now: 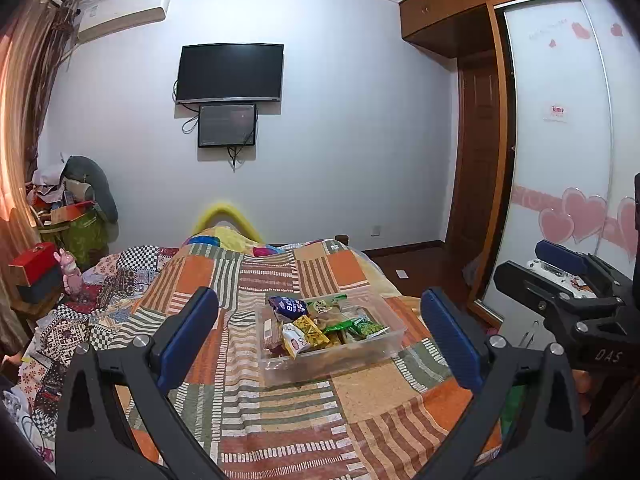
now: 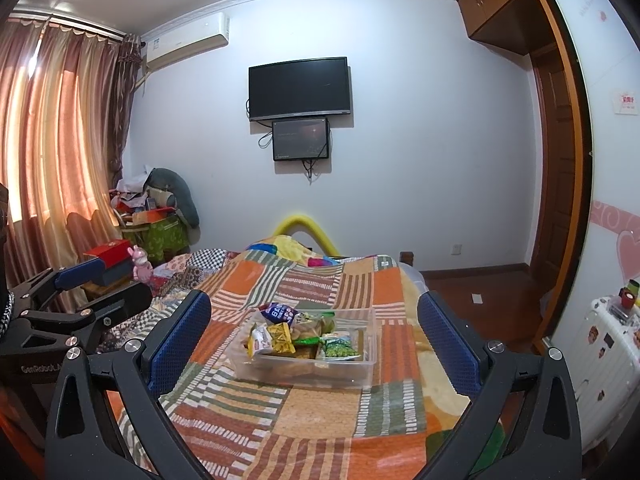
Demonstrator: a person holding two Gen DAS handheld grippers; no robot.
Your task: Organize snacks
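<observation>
Snacks (image 1: 320,326) sit piled in a clear tub (image 1: 384,340) on the bed (image 1: 280,420), toward its middle, resting on a patchwork quilt of orange, green and striped squares. On top I can pick out a dark blue bag (image 1: 287,307), a yellow packet (image 1: 310,330), a white-and-red packet (image 1: 294,340) and a green pea packet (image 1: 366,327). Both grippers hang above the near end of the bed, well short of the tub. The left gripper (image 1: 320,332) is spread wide with nothing between its blue pads (image 1: 188,340). The right gripper (image 2: 314,340) is likewise wide apart and holds nothing. A dark TV (image 2: 300,87) hangs on the far wall.
</observation>
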